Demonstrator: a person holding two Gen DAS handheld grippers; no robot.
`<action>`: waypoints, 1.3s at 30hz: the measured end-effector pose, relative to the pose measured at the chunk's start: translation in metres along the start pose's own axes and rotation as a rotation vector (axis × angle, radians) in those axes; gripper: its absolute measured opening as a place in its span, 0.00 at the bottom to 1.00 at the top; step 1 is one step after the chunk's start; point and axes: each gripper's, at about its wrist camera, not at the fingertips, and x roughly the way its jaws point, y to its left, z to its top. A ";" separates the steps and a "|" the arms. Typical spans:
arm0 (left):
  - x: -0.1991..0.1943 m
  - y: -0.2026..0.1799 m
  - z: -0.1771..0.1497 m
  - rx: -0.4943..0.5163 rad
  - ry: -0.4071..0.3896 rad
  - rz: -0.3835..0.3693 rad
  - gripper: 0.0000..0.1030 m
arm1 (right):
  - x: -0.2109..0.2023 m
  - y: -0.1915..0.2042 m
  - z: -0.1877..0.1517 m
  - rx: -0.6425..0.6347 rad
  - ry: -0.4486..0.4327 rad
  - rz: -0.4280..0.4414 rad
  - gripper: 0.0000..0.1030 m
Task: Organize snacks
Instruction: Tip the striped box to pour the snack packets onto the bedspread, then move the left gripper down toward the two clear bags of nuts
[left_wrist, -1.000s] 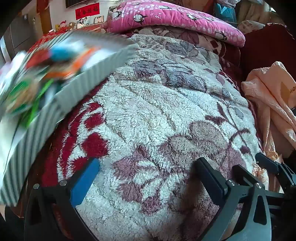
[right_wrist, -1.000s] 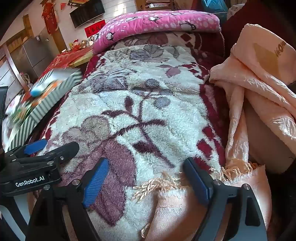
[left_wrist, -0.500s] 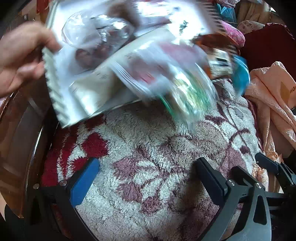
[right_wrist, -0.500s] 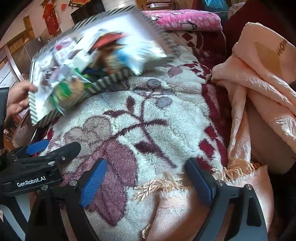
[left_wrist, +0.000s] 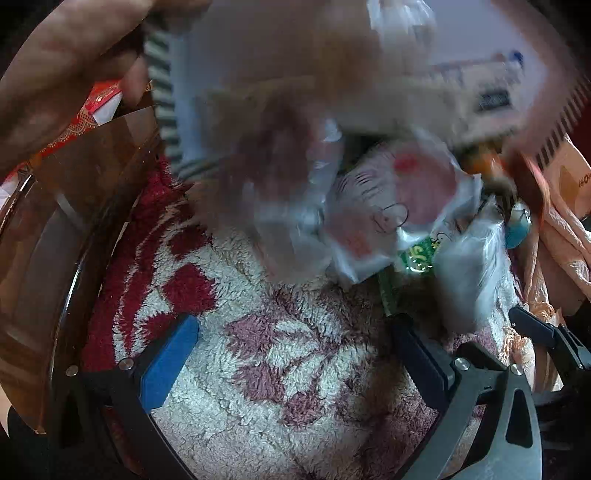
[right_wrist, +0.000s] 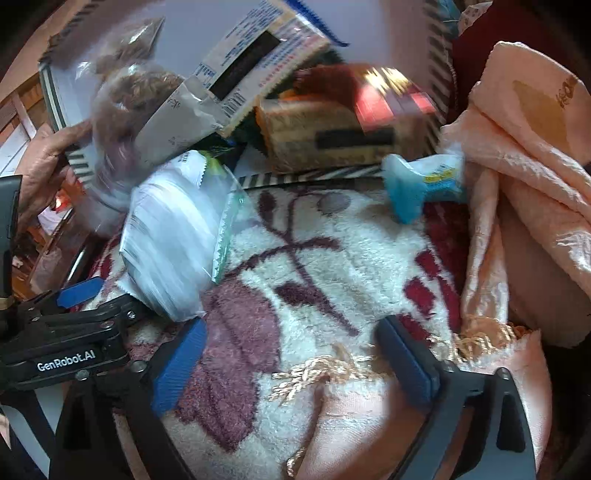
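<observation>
Nearest you, your right gripper (right_wrist: 291, 354) sits low over the floral fleece blanket (right_wrist: 325, 258) with its blue-padded fingers (right_wrist: 181, 365) spread wide and nothing between them. Your left gripper (left_wrist: 291, 350) is spread the same way, empty, above the same blanket (left_wrist: 266, 369); in the right wrist view it shows at the left edge (right_wrist: 74, 306).

Just past the fingers the snacks are spilling down. A white packet (right_wrist: 173, 240) lies against the left gripper's far finger, blurred by motion. Farther right, a small blue-and-white wrapped sweet (right_wrist: 417, 181) is beside the peach towel (right_wrist: 524, 155) — whether it touches the blanket you cannot tell. In the left wrist view a white-and-pink pouch (left_wrist: 391, 218) and a green-printed pack (left_wrist: 417, 254) tumble with the rest, too smeared to read.

Beyond them a striped-edged tray (right_wrist: 439, 55) is tipped steeply toward you, with a brown boxed snack (right_wrist: 332, 136), a clear bag of brown pieces (right_wrist: 129, 96) and a barcode-printed packet (right_wrist: 255, 55) sliding off it. A bare hand (right_wrist: 44, 162) grips the tray's far-left edge.
</observation>
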 end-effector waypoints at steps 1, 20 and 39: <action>-0.001 0.001 0.001 0.000 0.000 0.001 1.00 | 0.000 0.000 0.000 -0.001 0.001 0.002 0.98; -0.001 0.003 -0.002 0.000 0.000 0.001 1.00 | 0.000 0.009 -0.001 0.001 0.009 0.010 0.99; -0.001 0.004 -0.002 0.000 0.000 0.000 1.00 | -0.001 0.008 0.000 0.001 0.010 0.013 0.99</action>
